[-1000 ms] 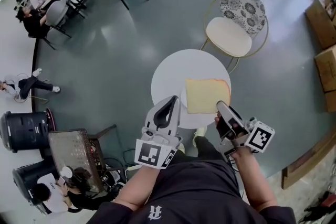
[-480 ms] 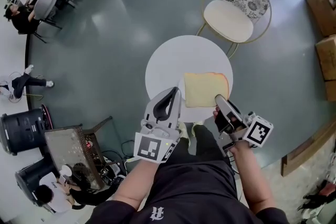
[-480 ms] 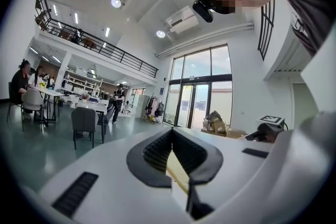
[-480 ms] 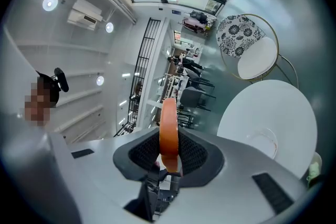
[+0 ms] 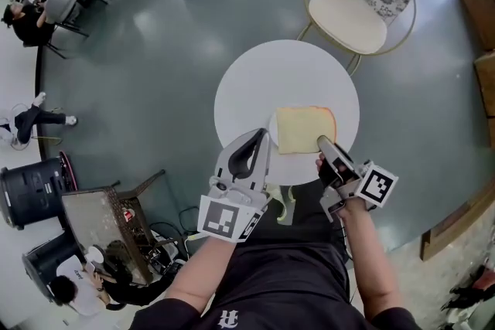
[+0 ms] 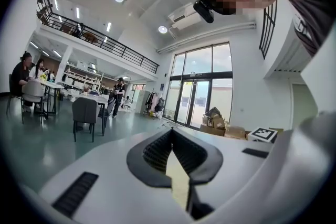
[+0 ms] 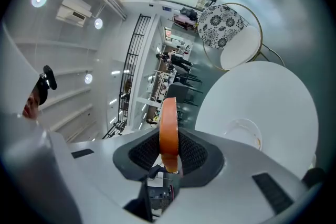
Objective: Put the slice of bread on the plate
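A slice of bread [image 5: 304,129] with an orange-brown crust hangs flat over the near part of a round white table [image 5: 263,81]. My right gripper [image 5: 323,144] is shut on its near right edge. In the right gripper view the slice [image 7: 168,128] stands edge-on between the pads. Beyond it, a small pale plate [image 7: 242,132] lies on the table [image 7: 273,92]. In the head view the bread hides most of the plate. My left gripper [image 5: 259,137] is just left of the bread, its tips together and holding nothing [image 6: 170,134].
A gold-framed chair [image 5: 357,0] with a patterned back stands beyond the table. Cardboard boxes [image 5: 486,73] line the right side. A black bin [image 5: 31,193] and a metal cart [image 5: 100,232] are at the lower left. People sit at tables far left.
Both grippers have come down toward the table, and the bread has come down with the right one. The table looks larger and nearer. Neither gripper's jaws have changed.
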`<state>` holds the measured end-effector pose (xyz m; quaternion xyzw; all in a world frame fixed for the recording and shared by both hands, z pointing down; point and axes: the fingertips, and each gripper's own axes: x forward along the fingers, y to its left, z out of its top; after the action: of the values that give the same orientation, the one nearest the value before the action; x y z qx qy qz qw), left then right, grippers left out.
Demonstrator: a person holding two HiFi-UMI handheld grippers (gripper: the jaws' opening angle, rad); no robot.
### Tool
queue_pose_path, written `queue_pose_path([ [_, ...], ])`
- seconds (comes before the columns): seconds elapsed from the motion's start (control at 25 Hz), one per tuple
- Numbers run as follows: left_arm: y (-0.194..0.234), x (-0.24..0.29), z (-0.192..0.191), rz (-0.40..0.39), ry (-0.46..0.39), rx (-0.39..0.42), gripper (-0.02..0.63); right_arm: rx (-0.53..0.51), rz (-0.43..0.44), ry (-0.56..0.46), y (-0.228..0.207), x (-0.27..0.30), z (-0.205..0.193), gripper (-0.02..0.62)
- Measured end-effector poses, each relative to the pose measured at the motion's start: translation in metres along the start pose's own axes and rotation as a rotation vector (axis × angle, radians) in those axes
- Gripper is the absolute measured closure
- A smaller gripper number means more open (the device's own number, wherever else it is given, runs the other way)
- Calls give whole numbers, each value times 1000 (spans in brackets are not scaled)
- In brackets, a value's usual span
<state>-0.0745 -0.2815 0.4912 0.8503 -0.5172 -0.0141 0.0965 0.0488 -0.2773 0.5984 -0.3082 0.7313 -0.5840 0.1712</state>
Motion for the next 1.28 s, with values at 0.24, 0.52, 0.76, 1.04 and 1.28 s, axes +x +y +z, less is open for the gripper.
queue_pose_path([
  [0.24,15,9,-31,-1,5,-22,598,4,-58,36,-50,25,-21,505],
  [0.52,20,24,-58,-22,18,-32,598,31,-108,64,-96,34,-38,505],
  [0.76,26,25,-70,-10,24,-44,598,42,-139,77,-120,38,-45,505],
  [1.04,36,27,-89,2,37,-24,598,35,-195,111,-143,41,-54,504],
  [1.28,40,30,-95,0,46,-23,598,34,-206,121,-154,46,-55,503],
])
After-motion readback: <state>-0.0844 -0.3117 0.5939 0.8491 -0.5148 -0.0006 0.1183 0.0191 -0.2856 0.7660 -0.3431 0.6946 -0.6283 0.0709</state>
